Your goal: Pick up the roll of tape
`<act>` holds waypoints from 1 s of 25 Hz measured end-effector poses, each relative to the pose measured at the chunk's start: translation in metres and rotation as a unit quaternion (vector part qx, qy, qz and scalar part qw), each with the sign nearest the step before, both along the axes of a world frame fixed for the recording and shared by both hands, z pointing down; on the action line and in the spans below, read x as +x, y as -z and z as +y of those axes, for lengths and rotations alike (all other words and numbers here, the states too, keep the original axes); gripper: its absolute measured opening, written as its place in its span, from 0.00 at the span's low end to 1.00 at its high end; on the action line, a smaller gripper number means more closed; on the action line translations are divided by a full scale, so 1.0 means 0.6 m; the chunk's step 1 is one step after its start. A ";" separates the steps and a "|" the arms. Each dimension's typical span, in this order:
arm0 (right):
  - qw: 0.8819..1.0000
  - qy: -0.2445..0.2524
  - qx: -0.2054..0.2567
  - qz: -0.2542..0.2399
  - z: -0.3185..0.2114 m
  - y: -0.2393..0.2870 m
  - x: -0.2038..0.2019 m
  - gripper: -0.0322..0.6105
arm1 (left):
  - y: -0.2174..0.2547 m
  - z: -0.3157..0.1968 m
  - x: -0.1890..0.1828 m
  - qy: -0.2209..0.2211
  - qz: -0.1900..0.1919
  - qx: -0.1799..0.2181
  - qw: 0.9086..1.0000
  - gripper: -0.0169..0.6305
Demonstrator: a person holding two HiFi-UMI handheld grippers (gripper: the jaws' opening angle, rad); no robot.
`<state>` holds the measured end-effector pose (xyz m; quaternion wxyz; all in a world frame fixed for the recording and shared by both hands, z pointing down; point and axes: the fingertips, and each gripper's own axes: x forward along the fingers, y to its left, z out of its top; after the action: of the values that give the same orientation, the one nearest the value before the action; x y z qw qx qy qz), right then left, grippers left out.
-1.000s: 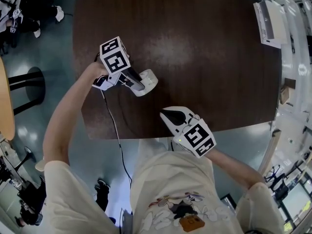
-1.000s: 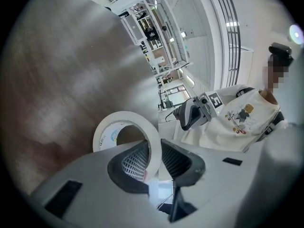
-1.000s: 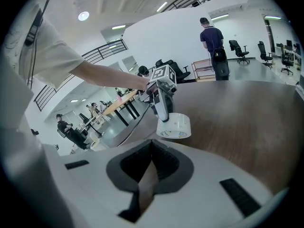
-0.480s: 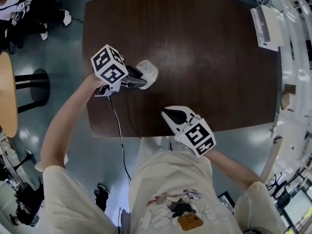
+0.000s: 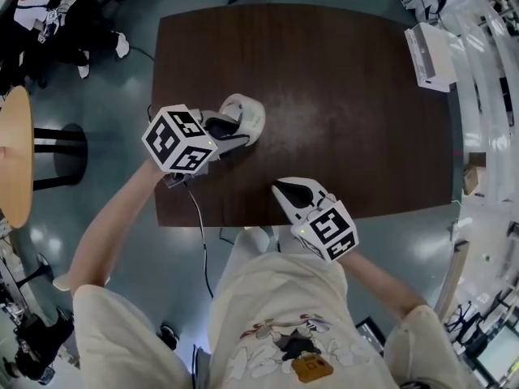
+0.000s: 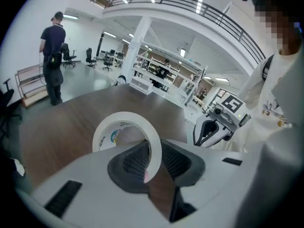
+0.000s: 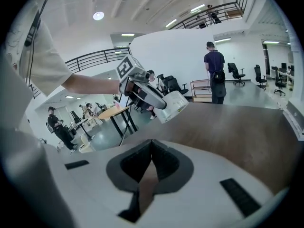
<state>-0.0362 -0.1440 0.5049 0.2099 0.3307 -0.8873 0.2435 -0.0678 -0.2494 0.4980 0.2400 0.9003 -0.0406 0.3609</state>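
The roll of white tape (image 5: 246,117) hangs above the dark brown table (image 5: 349,96), off its surface. My left gripper (image 5: 233,130) is shut on it, one jaw inside the ring and one outside. In the left gripper view the tape (image 6: 124,118) stands upright with its wall pinched between the pads. The right gripper view shows the same roll (image 7: 174,106) held in the air by the left gripper (image 7: 142,91). My right gripper (image 5: 280,190) hovers near the table's front edge with its jaws (image 7: 151,156) together on nothing.
A white box (image 5: 430,55) sits on a shelf past the table's right end. A round wooden table (image 5: 11,156) stands at the left. A black cable (image 5: 199,233) trails from the left gripper. A person (image 6: 52,56) stands beyond the far end of the table.
My left gripper has risen with the tape, lifting it off the table and tilting more level. The right gripper has risen a little near the front edge.
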 end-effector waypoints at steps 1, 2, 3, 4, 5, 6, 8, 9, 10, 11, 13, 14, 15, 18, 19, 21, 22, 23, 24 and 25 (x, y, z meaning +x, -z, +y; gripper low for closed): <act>1.000 -0.004 0.006 0.003 0.003 0.005 0.002 0.06 | 0.016 0.002 -0.001 0.016 0.004 0.016 1.000 0.16; 1.000 -0.008 0.012 0.006 0.007 0.009 0.004 0.06 | 0.031 0.005 -0.003 0.033 0.007 0.032 0.999 0.16; 1.000 -0.013 0.018 0.008 0.012 0.013 0.004 0.06 | 0.046 0.010 -0.006 0.049 0.009 0.049 0.998 0.16; 1.000 -0.019 0.023 0.009 0.019 0.018 0.003 0.06 | 0.061 0.018 -0.010 0.063 0.011 0.067 0.996 0.16; 0.999 -0.024 0.029 0.009 0.027 0.024 0.001 0.06 | 0.076 0.026 -0.015 0.076 0.012 0.085 0.993 0.16; 0.999 -0.029 0.036 0.009 0.035 0.031 -0.001 0.06 | 0.091 0.035 -0.020 0.089 0.013 0.103 0.991 0.16; 0.998 -0.036 0.054 0.007 0.050 0.047 -0.007 0.06 | 0.120 0.052 -0.030 0.111 0.012 0.144 0.983 0.16; 0.997 -0.039 0.064 0.007 0.055 0.055 -0.009 0.06 | 0.133 0.059 -0.037 0.122 0.009 0.167 0.978 0.16; 0.996 -0.042 0.075 0.008 0.061 0.063 -0.011 0.06 | 0.145 0.066 -0.044 0.133 0.003 0.191 0.972 0.16; 0.995 -0.046 0.086 0.010 0.067 0.072 -0.012 0.06 | 0.155 0.074 -0.052 0.144 -0.004 0.216 0.966 0.16; 0.993 -0.057 0.107 0.009 0.080 0.089 -0.010 0.06 | 0.172 0.093 -0.066 0.161 -0.017 0.258 0.952 0.16; 0.991 -0.064 0.117 0.008 0.085 0.099 -0.009 0.06 | 0.180 0.104 -0.073 0.171 -0.020 0.272 0.947 0.16; 0.989 -0.070 0.128 0.005 0.090 0.109 -0.009 0.06 | 0.189 0.116 -0.082 0.181 -0.022 0.283 0.942 0.16; 0.983 -0.087 0.160 -0.001 0.106 0.138 -0.021 0.06 | 0.213 0.161 -0.114 0.207 -0.027 0.315 0.926 0.16; 0.981 -0.093 0.168 -0.004 0.111 0.146 -0.025 0.06 | 0.220 0.178 -0.122 0.217 -0.023 0.321 0.922 0.16; 0.977 -0.111 0.182 -0.010 0.117 0.160 -0.024 0.06 | 0.235 0.209 -0.129 0.243 -0.005 0.325 0.914 0.16; 0.974 -0.120 0.190 -0.014 0.118 0.166 -0.020 0.06 | 0.243 0.222 -0.129 0.257 0.003 0.330 0.908 0.16; 0.971 -0.128 0.199 -0.016 0.117 0.173 -0.014 0.06 | 0.250 0.234 -0.126 0.270 0.011 0.338 0.902 0.16; 0.969 -0.134 0.208 -0.018 0.116 0.179 -0.007 0.06 | 0.257 0.245 -0.122 0.282 0.017 0.346 0.895 0.16; 0.966 -0.139 0.215 -0.019 0.115 0.185 -0.001 0.06 | 0.263 0.256 -0.118 0.293 0.024 0.352 0.889 0.16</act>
<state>-0.0368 -0.0747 0.3938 0.0809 0.4833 -0.8681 0.0796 -0.1384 -0.0957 0.3403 0.0035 0.8812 -0.4211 0.2149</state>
